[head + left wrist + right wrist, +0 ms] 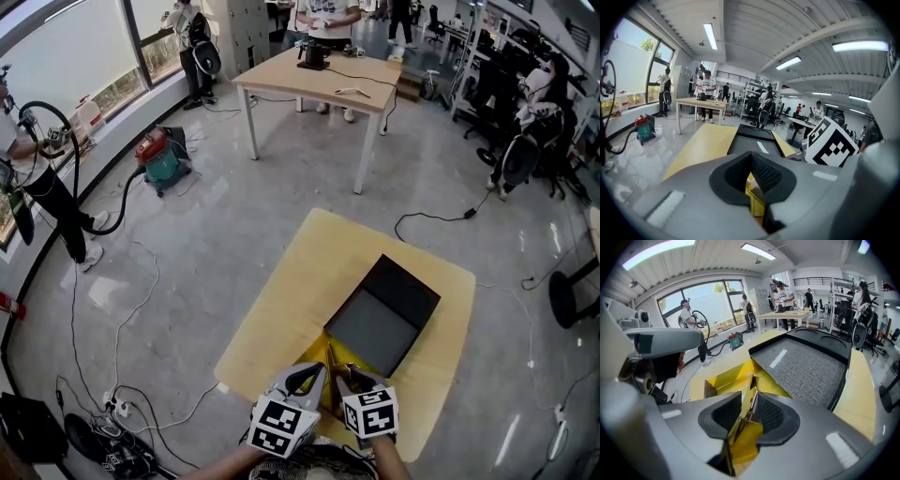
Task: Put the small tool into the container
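Note:
A black case with a grey lining lies open on the yellow table; it also fills the back of the right gripper view and shows in the left gripper view. An open yellow box sits at the case's near corner. My left gripper is shut on a thin yellow flap of that box. Beside it, my right gripper stands open around another yellow flap. A thin metal piece with a ribbed edge leans by the right pad.
The table's near edge lies just below both grippers. A second wooden table stands further off, with a red-and-green vacuum and its hose to the left. Cables trail over the floor, and people stand at the room's edges.

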Demonstrator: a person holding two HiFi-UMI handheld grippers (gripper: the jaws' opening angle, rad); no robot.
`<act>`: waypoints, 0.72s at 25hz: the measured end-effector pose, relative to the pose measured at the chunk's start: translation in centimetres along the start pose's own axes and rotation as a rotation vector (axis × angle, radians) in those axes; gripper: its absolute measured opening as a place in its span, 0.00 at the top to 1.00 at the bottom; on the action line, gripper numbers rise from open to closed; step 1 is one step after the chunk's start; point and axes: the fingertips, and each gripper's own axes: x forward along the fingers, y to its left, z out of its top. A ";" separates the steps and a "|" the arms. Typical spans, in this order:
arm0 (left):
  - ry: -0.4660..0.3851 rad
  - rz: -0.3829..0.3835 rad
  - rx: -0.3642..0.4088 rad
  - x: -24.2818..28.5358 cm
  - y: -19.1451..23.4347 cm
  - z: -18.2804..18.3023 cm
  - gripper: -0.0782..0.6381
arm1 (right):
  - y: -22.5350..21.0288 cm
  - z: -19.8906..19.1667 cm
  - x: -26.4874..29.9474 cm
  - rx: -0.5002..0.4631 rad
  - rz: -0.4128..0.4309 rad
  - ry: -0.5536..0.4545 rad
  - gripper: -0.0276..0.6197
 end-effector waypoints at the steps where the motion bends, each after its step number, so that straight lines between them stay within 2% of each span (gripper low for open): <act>1: -0.001 -0.001 -0.001 0.0 0.0 0.0 0.89 | -0.1 0.1 0.0 -0.003 -0.008 -0.008 0.79; 4: 0.001 -0.004 -0.004 0.2 0.1 0.0 0.89 | -0.5 0.9 -0.1 -0.012 -0.034 -0.054 0.79; 12: -0.015 0.008 -0.002 1.5 1.1 -0.7 0.89 | -0.4 2.6 0.7 -0.024 -0.014 -0.134 0.82; 18: -0.045 0.014 0.007 2.7 2.0 0.1 0.89 | 0.0 5.1 0.7 -0.057 0.002 -0.216 0.85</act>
